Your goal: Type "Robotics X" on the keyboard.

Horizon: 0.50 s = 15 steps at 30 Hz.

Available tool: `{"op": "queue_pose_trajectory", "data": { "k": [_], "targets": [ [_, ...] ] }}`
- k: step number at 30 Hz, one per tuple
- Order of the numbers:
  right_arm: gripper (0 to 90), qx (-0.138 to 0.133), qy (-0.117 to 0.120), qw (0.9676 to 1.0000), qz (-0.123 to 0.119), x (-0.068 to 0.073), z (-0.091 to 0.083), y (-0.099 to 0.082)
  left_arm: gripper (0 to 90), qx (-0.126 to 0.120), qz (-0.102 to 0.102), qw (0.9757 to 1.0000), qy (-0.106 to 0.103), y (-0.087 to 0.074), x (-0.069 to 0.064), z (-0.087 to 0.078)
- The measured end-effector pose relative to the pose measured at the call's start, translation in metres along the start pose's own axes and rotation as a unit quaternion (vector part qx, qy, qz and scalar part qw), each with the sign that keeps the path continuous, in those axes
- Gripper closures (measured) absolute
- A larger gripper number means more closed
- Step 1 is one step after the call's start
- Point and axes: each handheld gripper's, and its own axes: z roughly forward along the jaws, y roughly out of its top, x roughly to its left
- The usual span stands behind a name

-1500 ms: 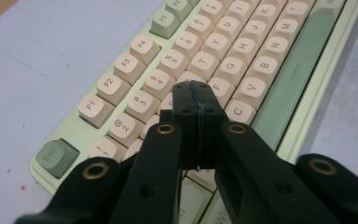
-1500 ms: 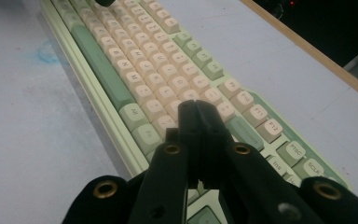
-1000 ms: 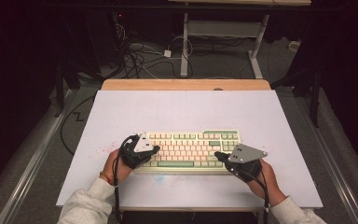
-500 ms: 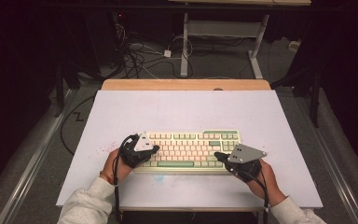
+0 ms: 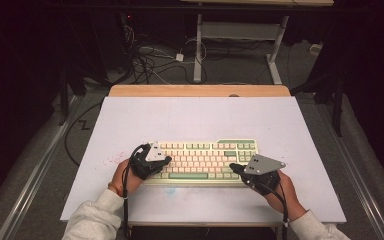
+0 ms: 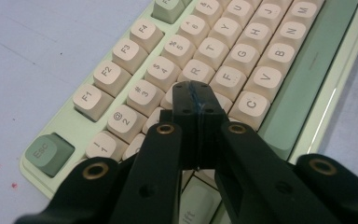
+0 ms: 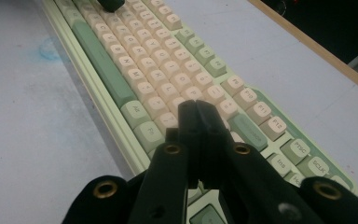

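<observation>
From my end, the desk [image 5: 200, 120] has a pale lavender top with a bare wooden strip [image 5: 200, 90] along its far edge. There's a scatter of red specks [image 5: 111, 160] on the left part of the top and a faint blue smudge [image 7: 51, 49] near the front edge. Behind the desk there's a messy tangle of cables [image 5: 145, 62] on the floor [image 5: 45, 165], with a small white plug block [image 5: 179, 57] in the middle of it. Two white metal legs [image 5: 198, 50] of another table stand back there too. One black cable [image 5: 75, 135] loops down the desk's left side.
</observation>
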Motion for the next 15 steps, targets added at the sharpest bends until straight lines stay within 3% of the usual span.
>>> {"op": "queue_pose_trajectory", "data": {
  "k": [6, 15],
  "targets": [
    [90.0, 0.004, 0.002, 1.0, -0.001, 0.0007, 0.001, -0.0002, 87.8, 0.006, -0.007, 0.9999, -0.011, -0.0018, 0.0006, 0.0025],
    [90.0, 0.001, -0.001, 1.0, 0.0, -0.0006, -0.0007, 0.0003, 87.7, -0.016, -0.002, 0.9998, 0.008, 0.0004, -0.0006, -0.007]
  ]
}}
